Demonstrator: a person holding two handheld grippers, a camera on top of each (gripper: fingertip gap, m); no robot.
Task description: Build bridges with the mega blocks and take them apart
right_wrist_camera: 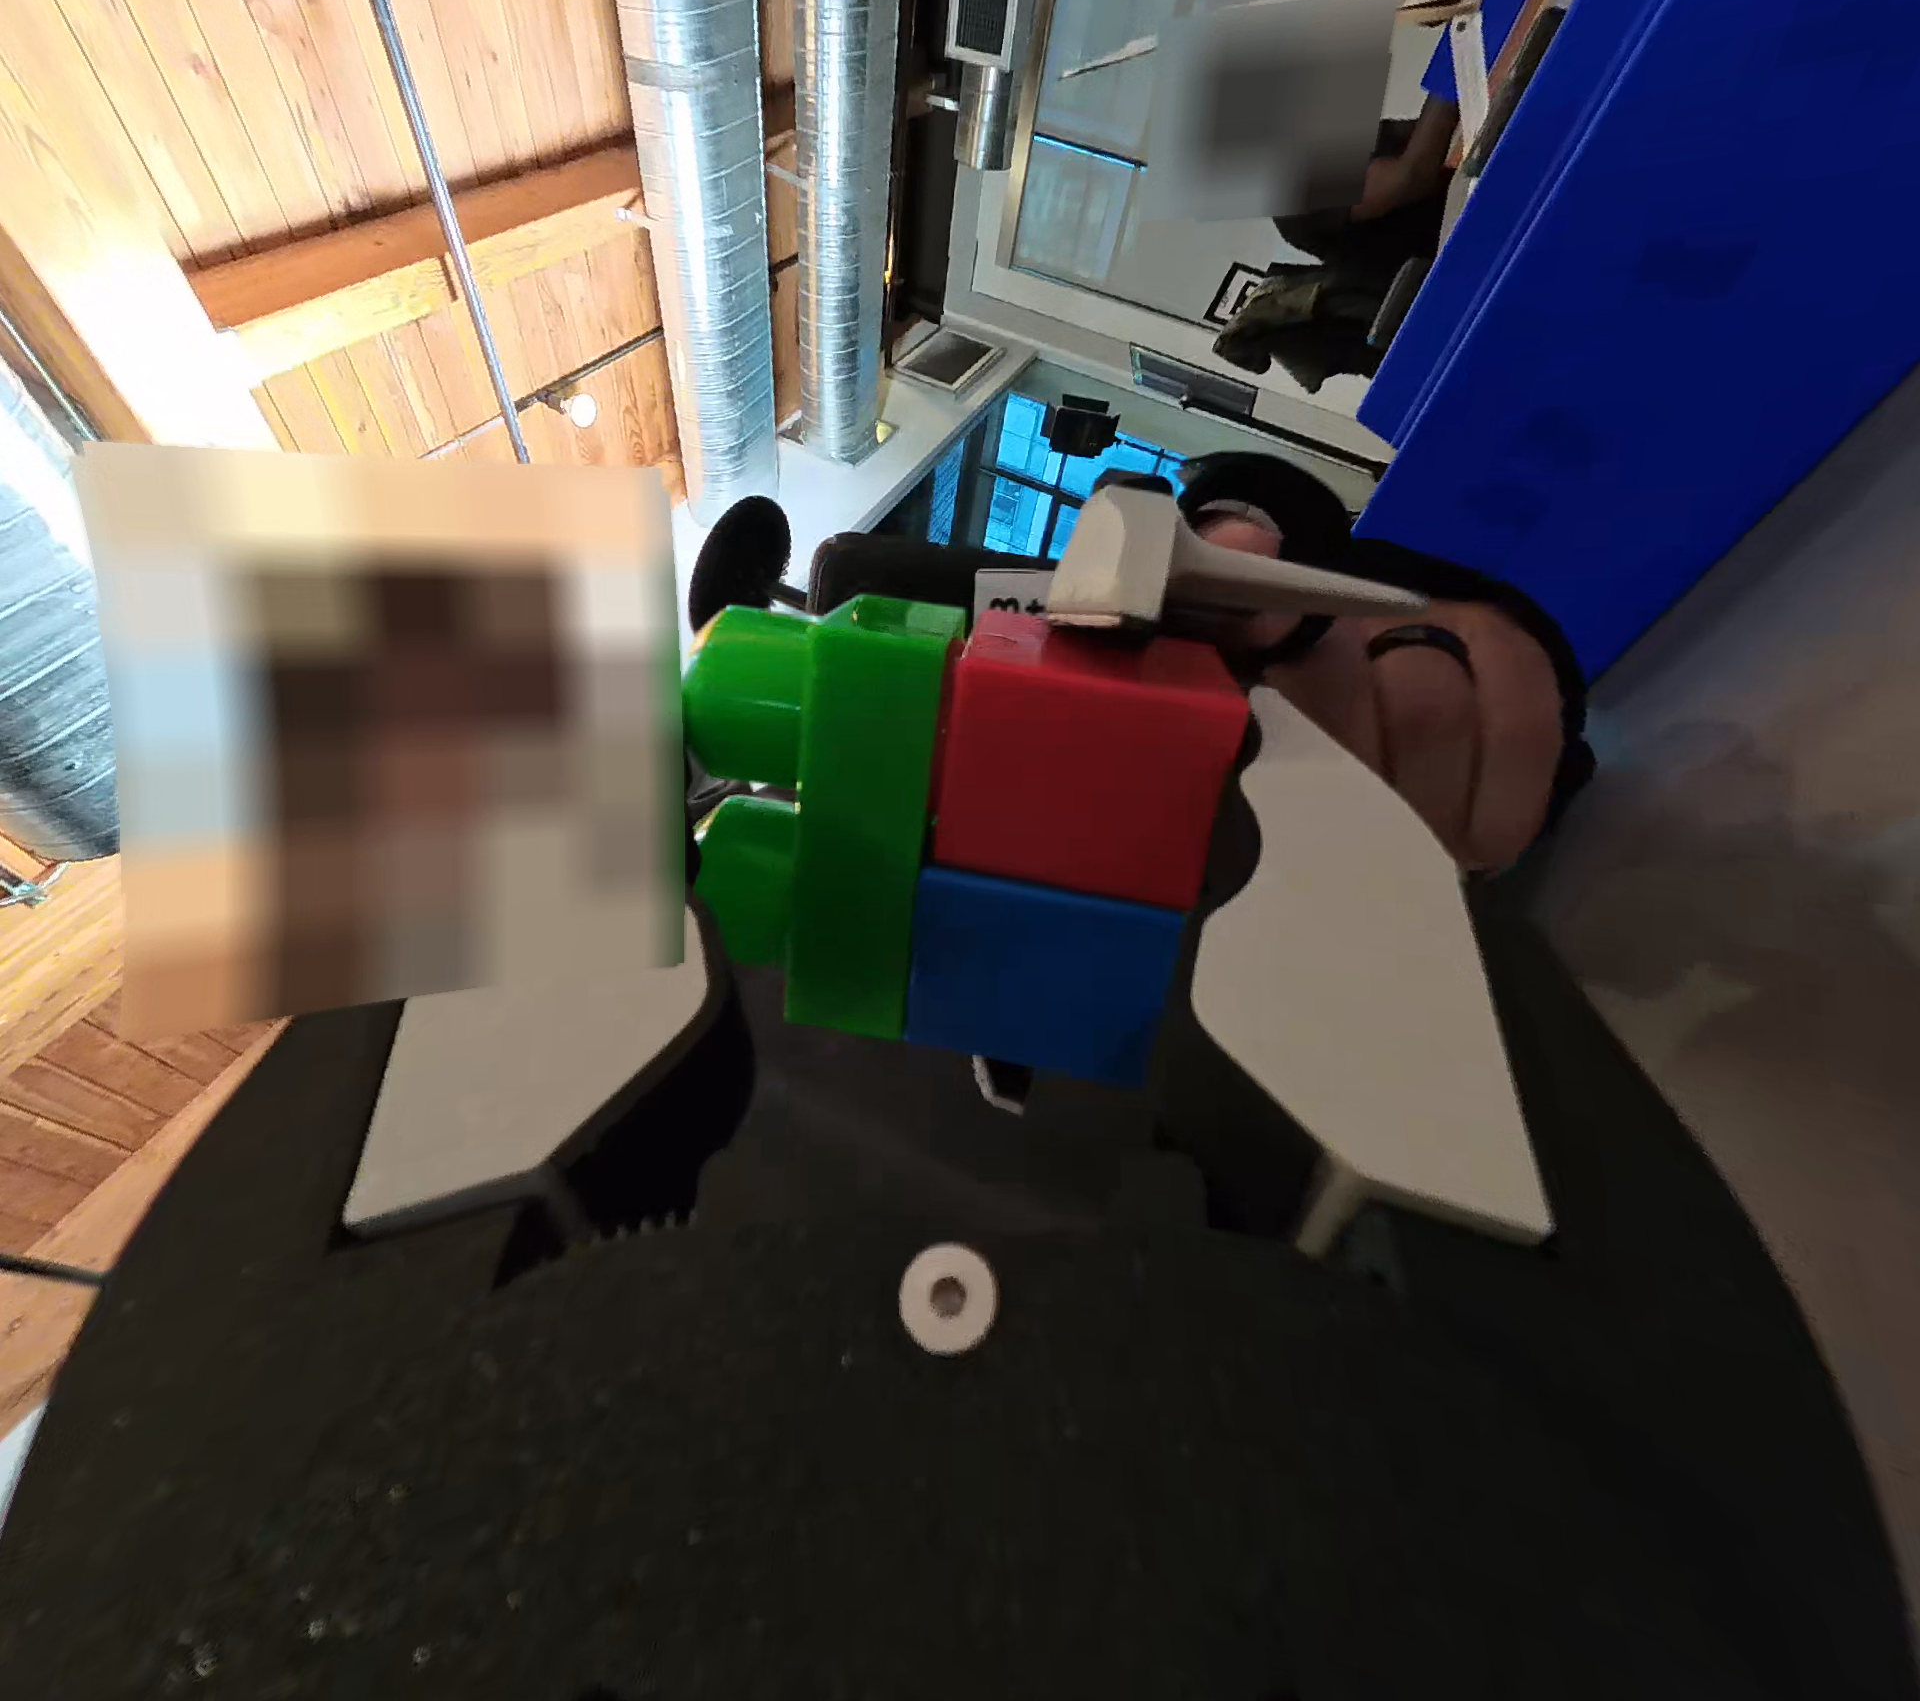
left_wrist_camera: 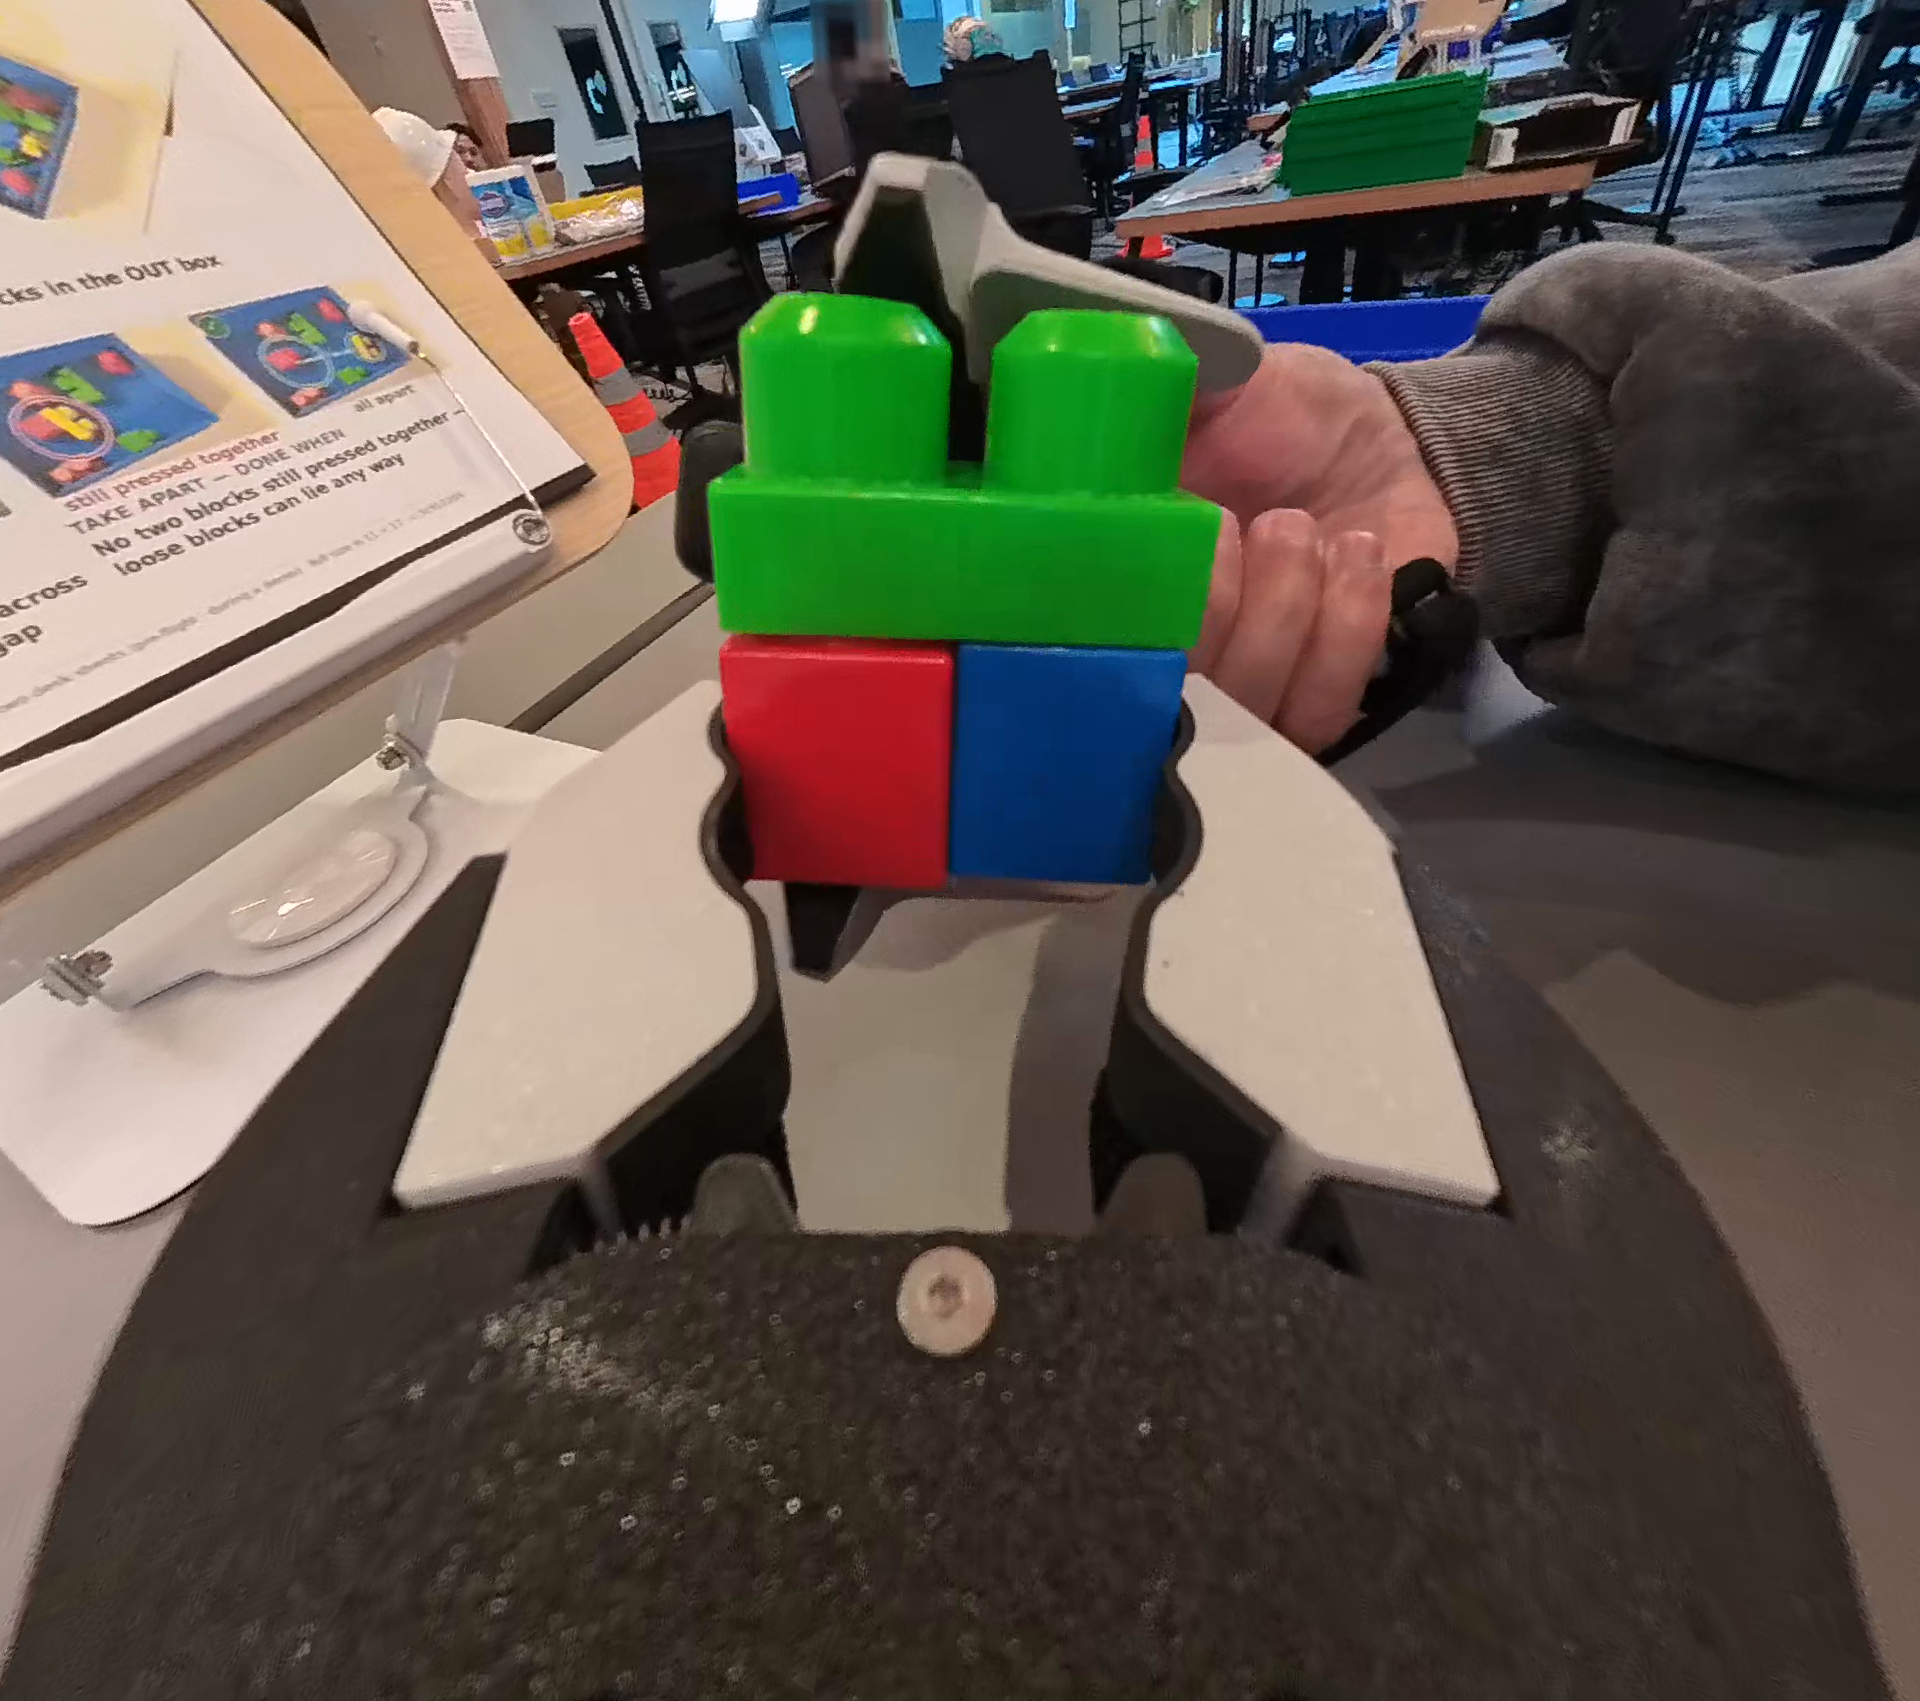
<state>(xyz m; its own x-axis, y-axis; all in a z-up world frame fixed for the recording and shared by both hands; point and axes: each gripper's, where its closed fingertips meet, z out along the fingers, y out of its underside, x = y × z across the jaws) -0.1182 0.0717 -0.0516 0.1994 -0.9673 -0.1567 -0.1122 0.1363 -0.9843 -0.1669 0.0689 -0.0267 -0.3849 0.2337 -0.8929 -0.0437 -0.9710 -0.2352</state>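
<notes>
A green two-stud block (left_wrist_camera: 966,555) sits pressed on a red block (left_wrist_camera: 836,758) and a blue block (left_wrist_camera: 1055,768), side by side. My left gripper (left_wrist_camera: 951,768) is shut on the red and blue pair and holds the stack in the air. Behind it one finger (left_wrist_camera: 914,238) of my right gripper reaches over the green studs and another shows under the blocks. In the right wrist view the stack lies sideways: green (right_wrist_camera: 852,820), red (right_wrist_camera: 1081,758), blue (right_wrist_camera: 1039,965). My right gripper (right_wrist_camera: 966,872) is shut on it from studs to underside. A left finger (right_wrist_camera: 1122,571) presses on the red block.
An instruction sheet on a white stand (left_wrist_camera: 208,404) is close on the left. A hand in a grey sleeve (left_wrist_camera: 1320,529) holds the right gripper. A blue bin (right_wrist_camera: 1662,197) is to the right. An orange cone (left_wrist_camera: 634,425), tables and chairs stand beyond. My two grippers' fingertips are within a few centimetres of each other.
</notes>
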